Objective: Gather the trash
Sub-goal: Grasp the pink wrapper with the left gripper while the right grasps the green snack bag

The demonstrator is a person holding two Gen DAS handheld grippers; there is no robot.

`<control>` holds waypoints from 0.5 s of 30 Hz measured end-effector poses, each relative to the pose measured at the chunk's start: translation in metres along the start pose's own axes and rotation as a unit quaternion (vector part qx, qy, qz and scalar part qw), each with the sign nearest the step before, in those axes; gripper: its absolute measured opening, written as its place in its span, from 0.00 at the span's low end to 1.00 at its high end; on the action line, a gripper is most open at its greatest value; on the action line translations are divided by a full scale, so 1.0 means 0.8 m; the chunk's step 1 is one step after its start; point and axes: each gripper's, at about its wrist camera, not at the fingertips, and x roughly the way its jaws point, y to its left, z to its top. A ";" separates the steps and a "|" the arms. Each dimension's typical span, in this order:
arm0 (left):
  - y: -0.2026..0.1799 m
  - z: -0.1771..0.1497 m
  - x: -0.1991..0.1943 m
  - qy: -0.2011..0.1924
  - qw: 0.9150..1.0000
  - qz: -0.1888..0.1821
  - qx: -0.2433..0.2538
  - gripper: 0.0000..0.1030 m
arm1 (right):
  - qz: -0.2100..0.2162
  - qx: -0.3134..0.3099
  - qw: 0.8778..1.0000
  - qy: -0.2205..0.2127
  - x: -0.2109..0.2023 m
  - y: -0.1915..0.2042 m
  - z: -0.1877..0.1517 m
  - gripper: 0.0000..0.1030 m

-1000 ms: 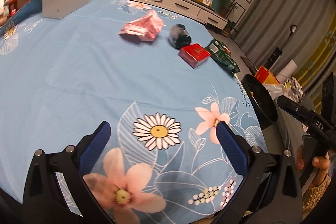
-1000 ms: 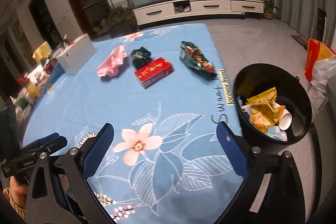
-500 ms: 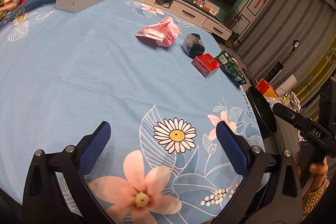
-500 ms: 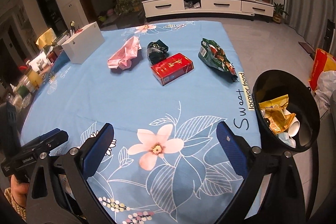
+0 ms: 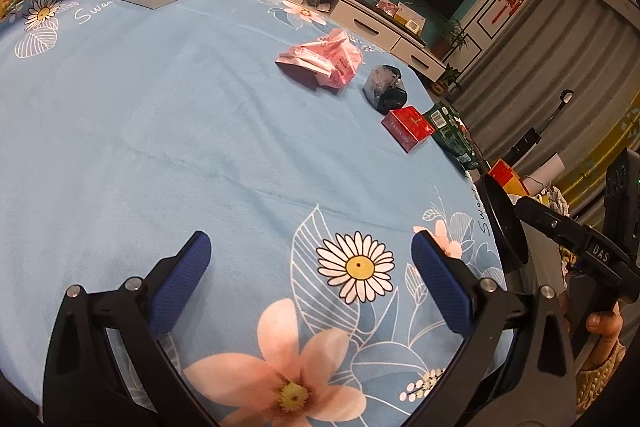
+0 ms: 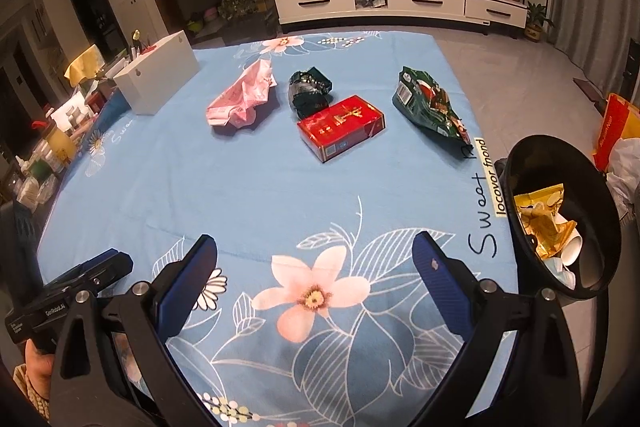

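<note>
Lying mid-cloth are a crumpled pink wrapper (image 6: pixel 242 97), a dark crinkled bag (image 6: pixel 309 91), a red rectangular carton (image 6: pixel 340 128) and a green foil packet (image 6: pixel 430 107); I'm holding my left tongs (image 5: pixel 306 269) and right tongs (image 6: pixel 314 267) spread wide, empty, beside the black round bin (image 6: pixel 560 223).

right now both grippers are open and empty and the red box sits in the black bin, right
Not quite. The red box lies on the blue tablecloth, not in the black bin, as the right wrist view shows. Both the left gripper and right gripper are open and empty.
</note>
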 end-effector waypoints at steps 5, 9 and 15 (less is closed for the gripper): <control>0.002 0.008 0.007 -0.001 1.000 0.000 0.001 0.97 | -0.011 0.012 1.000 -0.018 0.003 -0.013 0.014 0.94; -0.003 0.022 0.016 -0.002 1.000 0.000 0.011 0.97 | -0.024 0.023 0.999 -0.024 0.013 -0.031 0.023 0.94; -0.019 0.053 0.040 -0.005 1.000 0.000 0.029 0.97 | -0.050 0.017 0.998 -0.042 0.033 -0.056 0.040 0.94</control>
